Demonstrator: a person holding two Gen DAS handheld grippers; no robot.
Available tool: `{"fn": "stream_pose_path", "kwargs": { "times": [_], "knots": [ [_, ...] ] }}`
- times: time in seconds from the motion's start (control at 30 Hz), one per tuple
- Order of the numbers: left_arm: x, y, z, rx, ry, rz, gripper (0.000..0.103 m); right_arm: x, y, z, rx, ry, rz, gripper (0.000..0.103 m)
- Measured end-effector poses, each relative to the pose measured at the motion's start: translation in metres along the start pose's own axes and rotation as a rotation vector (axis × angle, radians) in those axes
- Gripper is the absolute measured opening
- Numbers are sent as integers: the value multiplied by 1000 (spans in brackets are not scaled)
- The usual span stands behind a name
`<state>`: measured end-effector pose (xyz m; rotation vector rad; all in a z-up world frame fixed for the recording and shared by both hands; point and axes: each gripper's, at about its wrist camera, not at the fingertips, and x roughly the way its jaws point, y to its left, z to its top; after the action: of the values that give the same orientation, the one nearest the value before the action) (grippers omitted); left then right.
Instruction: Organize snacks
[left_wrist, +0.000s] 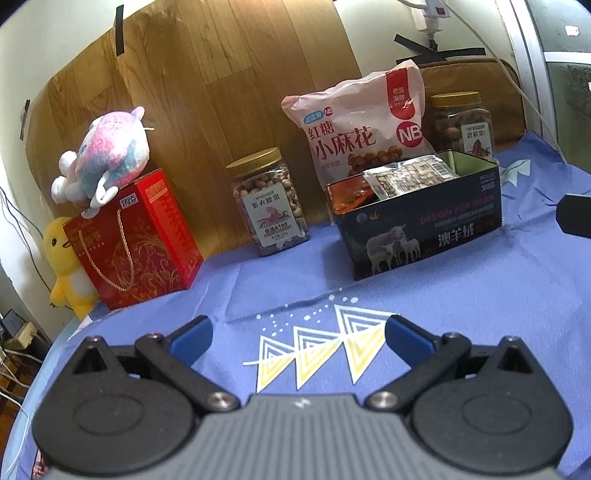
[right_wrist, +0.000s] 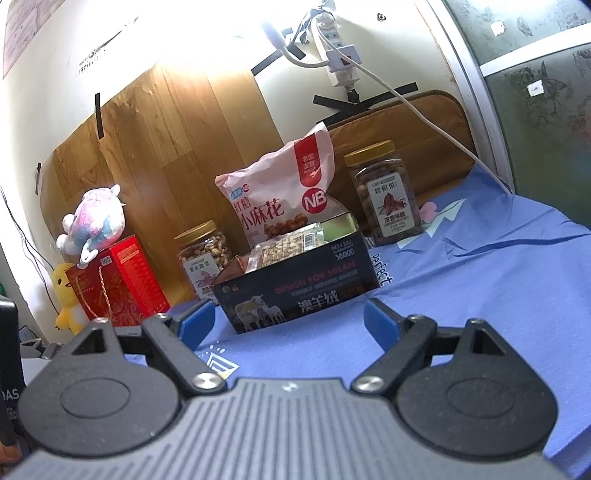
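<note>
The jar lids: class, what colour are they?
Gold, on both nut jars; the left wrist view shows it best.

Light: indoor, moderate; strongest at the top of the right wrist view
Glare: wall (right_wrist: 207, 33) washed to white, the top of the wood panel (right_wrist: 177, 122) bleached
Shadows: soft, short, under the tin (left_wrist: 424, 236) on the cloth (left_wrist: 480, 295)
Colour: cool blue cast in both views
Blur: mild throughout; tin lettering smeared, jar (left_wrist: 267, 201) label barely legible
Distortion: strong fisheye; window frame (right_wrist: 469, 92) bows, corners go dark
Focus: gripper bodies at the bottom fairly crisp, background softer
</note>
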<state>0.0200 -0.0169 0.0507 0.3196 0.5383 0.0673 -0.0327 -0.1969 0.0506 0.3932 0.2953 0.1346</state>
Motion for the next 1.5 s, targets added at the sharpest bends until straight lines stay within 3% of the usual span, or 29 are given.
{"fn": "stream_pose_path", "kwargs": {
  "times": [0.37,0.77,0.97,1.13,1.3,1.5],
  "knots": [
    [-2,-2,-2,-16,12,-37,103,-2,-2,1,9,-7,-9,90],
    [-26,12,13,-90,-131,49,103,-3,-3,2,9,-13,-10,90],
    [-31,13,15,-87,-162,71,103,-3,-3,2,9,-13,-9,90],
    [-26,10,13,-81,-122,43,103,-3,-3,3,9,-15,-10,90],
    [-13,14,13,-108,-10,10,103,-4,-4,4,12,-16,-14,90],
    [-6,10,6,-96,42,-9,103,-3,-6,4,14,-12,-14,90]
  ]
}}
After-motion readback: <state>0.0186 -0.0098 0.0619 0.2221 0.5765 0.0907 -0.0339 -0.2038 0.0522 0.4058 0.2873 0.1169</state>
